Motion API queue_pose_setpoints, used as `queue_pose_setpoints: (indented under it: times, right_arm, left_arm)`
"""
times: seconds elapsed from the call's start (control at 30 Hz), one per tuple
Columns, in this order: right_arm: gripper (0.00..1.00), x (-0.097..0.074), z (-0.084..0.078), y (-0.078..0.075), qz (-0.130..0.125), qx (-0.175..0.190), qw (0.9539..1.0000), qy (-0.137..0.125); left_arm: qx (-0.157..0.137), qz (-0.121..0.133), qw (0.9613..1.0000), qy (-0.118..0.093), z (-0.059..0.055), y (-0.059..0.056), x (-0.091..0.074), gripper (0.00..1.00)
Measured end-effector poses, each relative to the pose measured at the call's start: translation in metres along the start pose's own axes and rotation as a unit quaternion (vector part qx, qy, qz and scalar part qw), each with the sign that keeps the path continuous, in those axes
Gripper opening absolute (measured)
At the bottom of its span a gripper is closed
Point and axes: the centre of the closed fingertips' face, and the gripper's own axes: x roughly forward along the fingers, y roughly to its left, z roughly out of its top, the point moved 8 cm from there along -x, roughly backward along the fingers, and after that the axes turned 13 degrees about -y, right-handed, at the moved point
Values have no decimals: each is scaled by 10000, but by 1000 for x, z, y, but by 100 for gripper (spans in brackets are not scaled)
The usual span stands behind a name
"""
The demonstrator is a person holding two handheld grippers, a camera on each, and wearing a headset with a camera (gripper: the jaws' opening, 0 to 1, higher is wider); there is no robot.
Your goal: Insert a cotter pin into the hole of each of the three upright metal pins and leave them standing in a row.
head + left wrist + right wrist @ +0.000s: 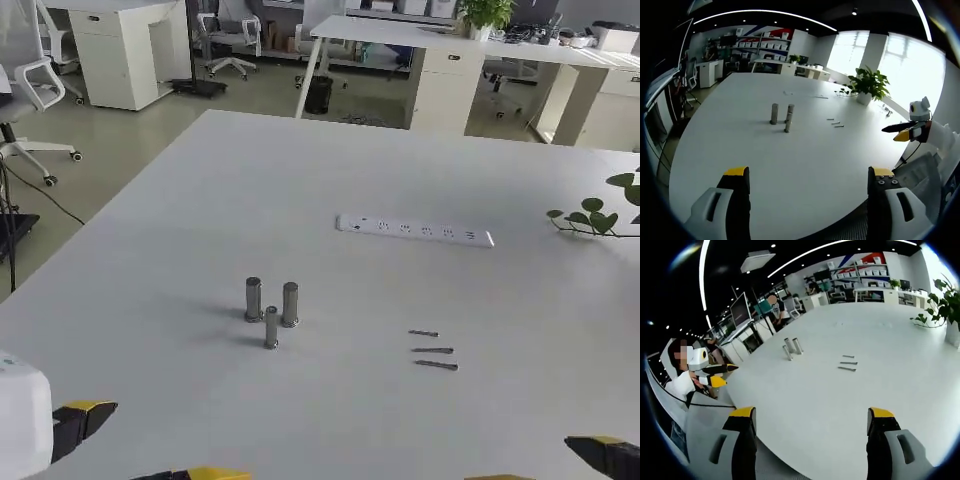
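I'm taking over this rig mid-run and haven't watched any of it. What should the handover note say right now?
Left claw: open, empty.
Right claw: open, empty.
Three pins stand upright in a tight triangle, not a row.
Three cotters lie side by side on the table, right of the pins in the head view and apart from them.
Done: nothing.
Left: fit all three cotters and line the pins up.

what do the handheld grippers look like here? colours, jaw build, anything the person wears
Both match. The left gripper and right gripper each have two pale grey moulded jaw bodies with a slot cut into them, black inner faces and yellow tip caps. Seen side-on in the other gripper's view, the jaws taper to black points behind the yellow. The person wears a white top.
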Motion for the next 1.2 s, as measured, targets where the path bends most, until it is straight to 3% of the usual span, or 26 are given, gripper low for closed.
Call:
queue_pose_setpoints:
  times: [0.37, 0.5, 0.7, 1.0, 1.2]
  right_arm:
    - [91, 3, -1, -7, -153, 2, 9998, 80]
    - [90, 3, -3, -8, -151, 7, 9998, 104]
    - [90, 3, -3, -11, -219, 53, 9997, 82]
    - [90, 1, -3, -14, -351, 132, 9993, 19]
    - [89, 0, -5, -14, -389, 184, 9991, 5]
  left_arm:
    - [-75, 162, 9998, 62, -2, 10, -3, 99]
    - [-289, 164, 9994, -13, -3, 14, -1, 98]
    - [-222, 222, 9995, -42, -2, 23, 4, 96]
    - [-76, 45, 9999, 81, 3, 27, 25, 90]
    - [145, -214, 9995, 154, 11, 25, 45, 84]
